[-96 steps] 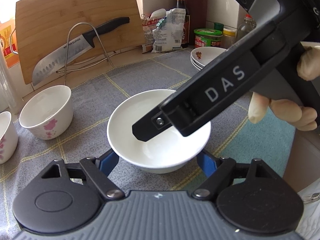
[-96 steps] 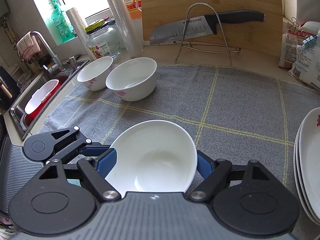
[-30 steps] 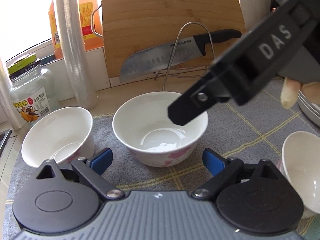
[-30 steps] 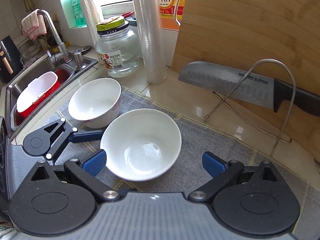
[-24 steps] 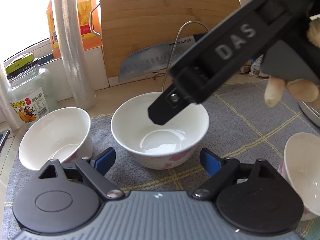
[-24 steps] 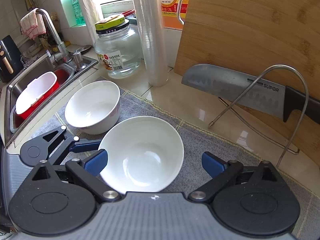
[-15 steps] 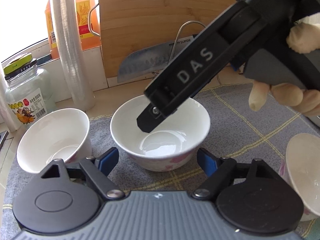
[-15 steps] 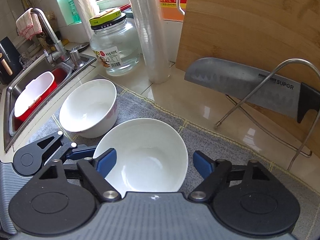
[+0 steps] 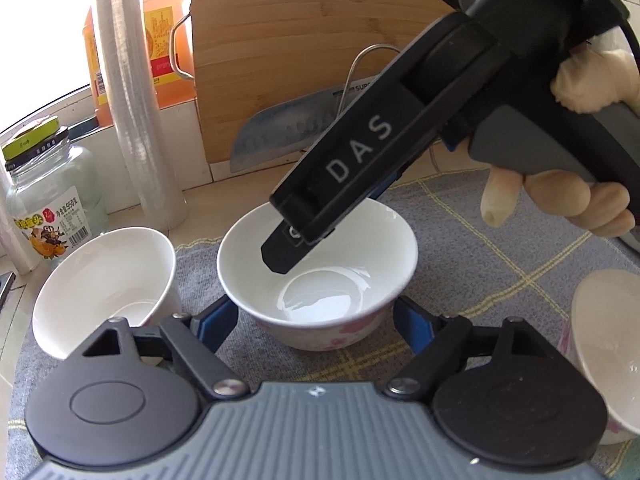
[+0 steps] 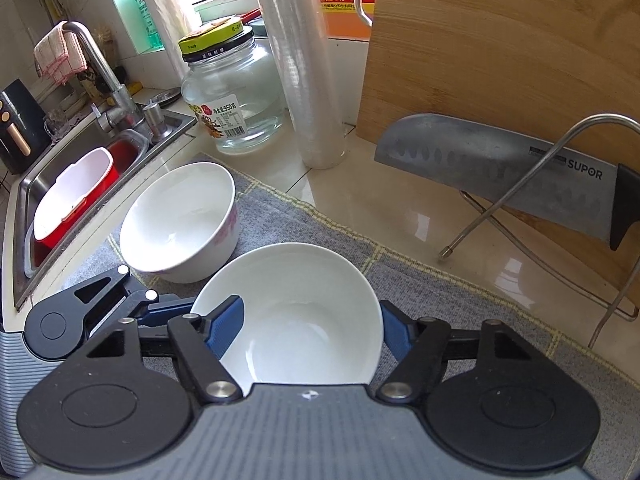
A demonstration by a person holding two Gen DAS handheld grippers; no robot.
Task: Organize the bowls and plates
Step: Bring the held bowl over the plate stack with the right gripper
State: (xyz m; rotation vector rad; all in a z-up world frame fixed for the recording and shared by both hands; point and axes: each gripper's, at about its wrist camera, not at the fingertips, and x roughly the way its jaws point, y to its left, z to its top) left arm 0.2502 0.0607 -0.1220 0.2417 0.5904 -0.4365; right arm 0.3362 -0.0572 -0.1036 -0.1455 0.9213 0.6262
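Note:
A white bowl with pink flowers (image 9: 332, 324) stands on the grey checked cloth (image 9: 480, 240), seen from above in the right wrist view (image 10: 304, 320). My left gripper (image 9: 314, 312) is shut on it, one blue pad on each side of its wall. My right gripper (image 10: 310, 320) reaches down from the upper right and its jaws are closing. One of its fingers (image 9: 280, 256) hangs inside the bowl and the other stays outside the far rim, with the wall between them and no pad pressing. A second flowered bowl (image 9: 104, 280) stands just to the left (image 10: 180, 220).
A third bowl (image 9: 608, 344) sits at the right edge. Behind the cloth stand a cleaver (image 10: 500, 168) on a wire stand, a bamboo board (image 10: 500, 40), a film roll (image 10: 304, 60) and a glass jar (image 10: 232, 100). The sink (image 10: 80, 160) lies left.
Both grippers' jaws have narrowed around the flowered bowl. The right gripper has come down and closer, so one finger now hangs inside the bowl. The left gripper has kept its place.

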